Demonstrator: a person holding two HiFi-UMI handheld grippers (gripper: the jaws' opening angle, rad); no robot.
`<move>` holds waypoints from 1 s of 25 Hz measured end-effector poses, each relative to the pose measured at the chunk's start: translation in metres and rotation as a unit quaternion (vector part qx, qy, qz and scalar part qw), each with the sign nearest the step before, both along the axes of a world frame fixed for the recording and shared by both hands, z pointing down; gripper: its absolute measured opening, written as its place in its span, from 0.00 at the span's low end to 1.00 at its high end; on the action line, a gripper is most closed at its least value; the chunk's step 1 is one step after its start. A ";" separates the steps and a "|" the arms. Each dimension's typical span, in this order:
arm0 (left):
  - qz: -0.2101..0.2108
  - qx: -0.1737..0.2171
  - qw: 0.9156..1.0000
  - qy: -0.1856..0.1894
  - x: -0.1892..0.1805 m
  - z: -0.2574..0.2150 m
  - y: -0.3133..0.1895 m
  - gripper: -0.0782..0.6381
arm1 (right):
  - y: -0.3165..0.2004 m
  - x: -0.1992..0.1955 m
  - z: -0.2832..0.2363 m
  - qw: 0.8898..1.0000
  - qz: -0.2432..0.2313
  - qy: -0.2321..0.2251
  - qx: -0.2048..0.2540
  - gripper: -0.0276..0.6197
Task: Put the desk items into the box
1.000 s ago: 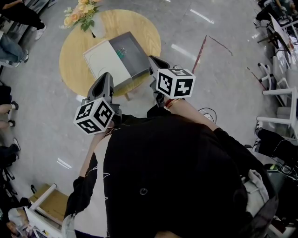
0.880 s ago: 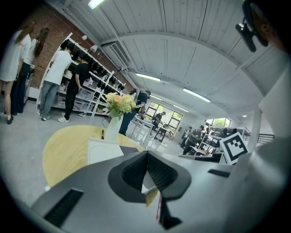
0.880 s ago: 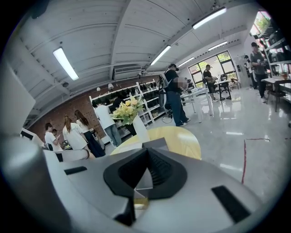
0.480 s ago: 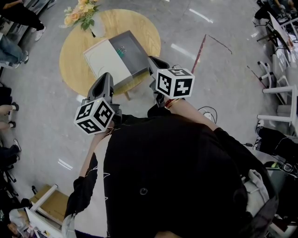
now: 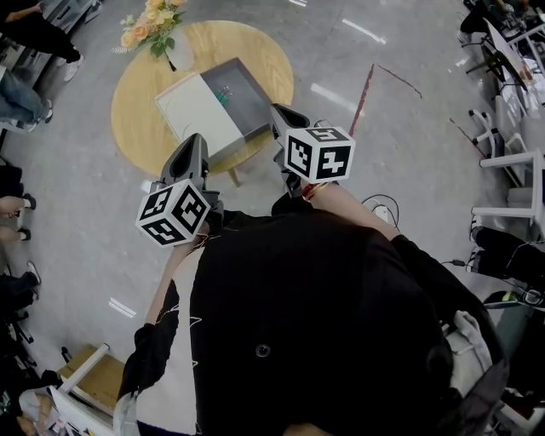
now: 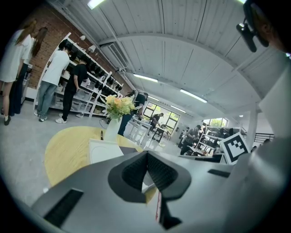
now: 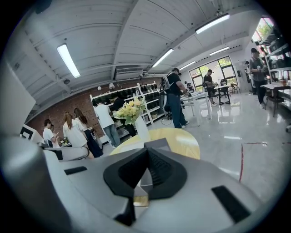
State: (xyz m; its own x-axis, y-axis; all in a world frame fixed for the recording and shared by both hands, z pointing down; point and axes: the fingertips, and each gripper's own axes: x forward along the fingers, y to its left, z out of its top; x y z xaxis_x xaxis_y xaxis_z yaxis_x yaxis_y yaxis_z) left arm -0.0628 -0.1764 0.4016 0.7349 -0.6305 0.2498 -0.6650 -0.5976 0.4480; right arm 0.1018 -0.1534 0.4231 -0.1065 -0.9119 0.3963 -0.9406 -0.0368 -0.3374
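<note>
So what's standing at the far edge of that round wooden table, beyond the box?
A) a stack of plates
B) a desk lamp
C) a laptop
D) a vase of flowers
D: the head view shows a vase of flowers at the far edge of the round table, beyond the open box. Both gripper views show the same bouquet behind the box.

The round bench (image 5: 136, 128) at upper left looks like pale, smooth wood; the grey floor (image 5: 409, 153) is glossy; the box (image 5: 245, 92) looks matt grey.
</note>
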 end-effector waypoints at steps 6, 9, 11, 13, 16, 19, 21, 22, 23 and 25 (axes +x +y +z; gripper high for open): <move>0.004 0.002 1.000 0.000 -0.005 0.000 0.003 0.12 | 0.004 0.000 -0.005 0.999 0.024 -0.031 0.019 0.05; 0.005 0.003 1.000 0.001 -0.007 0.000 0.003 0.12 | 0.004 -0.002 -0.006 0.999 0.022 -0.032 0.019 0.05; 0.005 0.003 1.000 0.001 -0.008 -0.001 0.003 0.12 | 0.004 -0.005 -0.005 0.999 0.016 -0.026 0.015 0.05; 0.005 0.003 1.000 0.000 -0.010 -0.001 0.003 0.12 | 0.004 -0.008 -0.003 1.000 0.008 -0.018 0.009 0.05; 0.005 0.003 1.000 0.000 -0.011 -0.001 0.003 0.12 | 0.003 -0.012 -0.001 1.000 -0.001 -0.009 0.004 0.05; 0.004 0.002 1.000 0.000 -0.013 0.000 0.002 0.12 | 0.001 -0.014 0.000 1.000 -0.004 -0.007 0.003 0.05; 0.003 0.001 1.000 0.000 -0.014 0.000 0.002 0.12 | 0.000 -0.015 0.000 1.000 -0.004 -0.006 0.001 0.05; 0.002 0.001 1.000 0.000 -0.014 0.000 0.001 0.12 | 0.000 -0.015 0.001 1.000 -0.005 -0.006 0.000 0.05; 0.001 0.001 1.000 0.000 -0.015 0.001 0.001 0.12 | -0.001 -0.015 0.001 1.000 -0.005 -0.005 -0.001 0.05; 0.000 0.000 1.000 0.000 -0.016 0.001 0.000 0.12 | -0.002 -0.016 0.002 1.000 -0.007 -0.004 -0.002 0.05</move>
State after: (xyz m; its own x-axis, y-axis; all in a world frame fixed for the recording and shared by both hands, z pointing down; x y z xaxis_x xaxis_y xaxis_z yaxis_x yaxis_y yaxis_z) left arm -0.0784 -0.1764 0.4029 0.7349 -0.6304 0.2499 -0.6650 -0.5977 0.4479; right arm 0.0861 -0.1553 0.4253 -0.1220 -0.9088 0.3990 -0.9381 -0.0258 -0.3455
